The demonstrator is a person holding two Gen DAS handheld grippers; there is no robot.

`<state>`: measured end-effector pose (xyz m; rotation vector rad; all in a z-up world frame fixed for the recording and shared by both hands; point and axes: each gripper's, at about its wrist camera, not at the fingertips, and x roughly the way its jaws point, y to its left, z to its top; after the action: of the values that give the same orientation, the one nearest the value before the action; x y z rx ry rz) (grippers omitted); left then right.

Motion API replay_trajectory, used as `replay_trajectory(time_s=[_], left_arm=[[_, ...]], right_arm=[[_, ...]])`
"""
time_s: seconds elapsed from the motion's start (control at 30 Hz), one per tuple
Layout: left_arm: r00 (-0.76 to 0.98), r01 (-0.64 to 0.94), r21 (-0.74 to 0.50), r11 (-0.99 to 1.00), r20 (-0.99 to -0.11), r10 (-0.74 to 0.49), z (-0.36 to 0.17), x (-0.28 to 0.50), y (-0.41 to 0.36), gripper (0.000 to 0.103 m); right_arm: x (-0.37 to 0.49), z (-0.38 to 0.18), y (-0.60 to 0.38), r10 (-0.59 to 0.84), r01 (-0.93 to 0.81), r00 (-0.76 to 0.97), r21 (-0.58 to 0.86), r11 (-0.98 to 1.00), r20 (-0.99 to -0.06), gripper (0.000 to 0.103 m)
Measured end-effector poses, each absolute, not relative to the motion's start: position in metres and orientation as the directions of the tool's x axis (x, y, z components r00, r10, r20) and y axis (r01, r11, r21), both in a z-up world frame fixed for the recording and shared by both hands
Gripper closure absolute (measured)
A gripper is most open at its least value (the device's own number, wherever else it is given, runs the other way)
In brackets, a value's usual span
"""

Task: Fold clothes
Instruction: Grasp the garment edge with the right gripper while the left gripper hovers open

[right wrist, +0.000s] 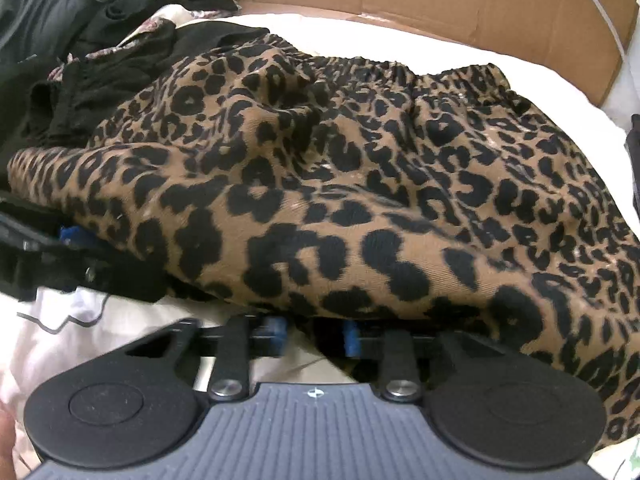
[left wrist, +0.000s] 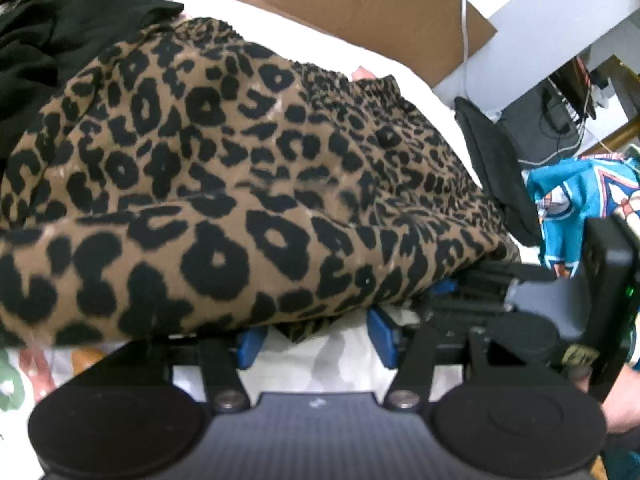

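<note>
Draping over both claws, the leopard-print garment (right wrist: 340,184) hides whether either claw grips it.

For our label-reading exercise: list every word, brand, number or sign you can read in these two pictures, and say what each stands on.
None can be read.
Teal printed garment: shapes only, no clear letters.
Leopard-print garment: pattern only.
Cardboard box: no print visible.
</note>
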<state>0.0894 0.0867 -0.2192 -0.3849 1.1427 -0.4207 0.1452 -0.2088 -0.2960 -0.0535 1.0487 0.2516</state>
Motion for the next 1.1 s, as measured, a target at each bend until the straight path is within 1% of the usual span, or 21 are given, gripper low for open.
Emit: replay_trajectory(time_s=[0.07, 0.1, 0.37, 0.67, 0.73, 0.77, 0.8, 0.83, 0.87, 0.9, 1.0, 1.1], left_arm=[[0.348, 0.120, -0.497, 0.860, -0.790, -0.505, -0.221, 0.085, 0.086, 0.046], [0.345, 0.119, -0.495, 0.861, -0.793, -0.503, -0.222, 0.083, 0.085, 0.046], [0.335, 0.140, -0.439, 0.887, -0.822, -0.460, -0.227, 0.074, 0.072, 0.046], [0.355, 0.040, -0.455, 0.889, -0.825, -0.439, -0.230, 0.079, 0.070, 0.044], [0.363, 0.029, -0.453, 0.891, -0.826, -0.432, -0.230, 0.078, 0.070, 0.046], [0.366, 0.024, -0.455, 0.890, -0.825, -0.431, -0.229, 0.076, 0.070, 0.051], [0.363, 0.019, -0.464, 0.885, -0.822, -0.439, -0.229, 0.075, 0.072, 0.068], [0.357, 0.012, -0.479, 0.878, -0.818, -0.451, -0.230, 0.073, 0.073, 0.076], [0.349, 0.004, -0.497, 0.868, -0.813, -0.467, -0.232, 0.072, 0.076, 0.090], [0.340, -0.006, -0.518, 0.856, -0.806, -0.485, -0.233, 0.069, 0.079, 0.100], [0.347, -0.041, -0.566, 0.823, -0.781, -0.519, -0.231, 0.060, 0.093, 0.103], [0.358, -0.049, -0.585, 0.810, -0.767, -0.532, -0.224, 0.053, 0.101, 0.103]], right_arm=[[0.143, -0.293, -0.214, 0.202, -0.238, 0.462, 0.099, 0.966, -0.863, 0.100], [0.141, -0.290, -0.218, 0.214, -0.241, 0.458, 0.111, 0.964, -0.863, 0.101], [0.105, -0.270, -0.228, 0.316, -0.346, 0.387, 0.181, 0.921, -0.866, 0.101], [0.062, -0.250, -0.240, 0.377, -0.434, 0.326, 0.217, 0.874, -0.867, 0.101], [0.057, -0.246, -0.245, 0.386, -0.438, 0.321, 0.226, 0.870, -0.865, 0.101], [0.054, -0.245, -0.247, 0.392, -0.440, 0.318, 0.231, 0.868, -0.863, 0.102], [0.051, -0.243, -0.249, 0.397, -0.443, 0.315, 0.237, 0.865, -0.862, 0.103], [0.049, -0.242, -0.251, 0.403, -0.445, 0.311, 0.243, 0.862, -0.861, 0.103], [0.047, -0.241, -0.253, 0.408, -0.446, 0.307, 0.248, 0.860, -0.860, 0.103], [0.045, -0.240, -0.254, 0.411, -0.448, 0.305, 0.251, 0.858, -0.859, 0.103], [0.040, -0.239, -0.257, 0.415, -0.450, 0.306, 0.253, 0.856, -0.857, 0.103], [0.039, -0.238, -0.256, 0.413, -0.450, 0.318, 0.248, 0.858, -0.853, 0.102]])
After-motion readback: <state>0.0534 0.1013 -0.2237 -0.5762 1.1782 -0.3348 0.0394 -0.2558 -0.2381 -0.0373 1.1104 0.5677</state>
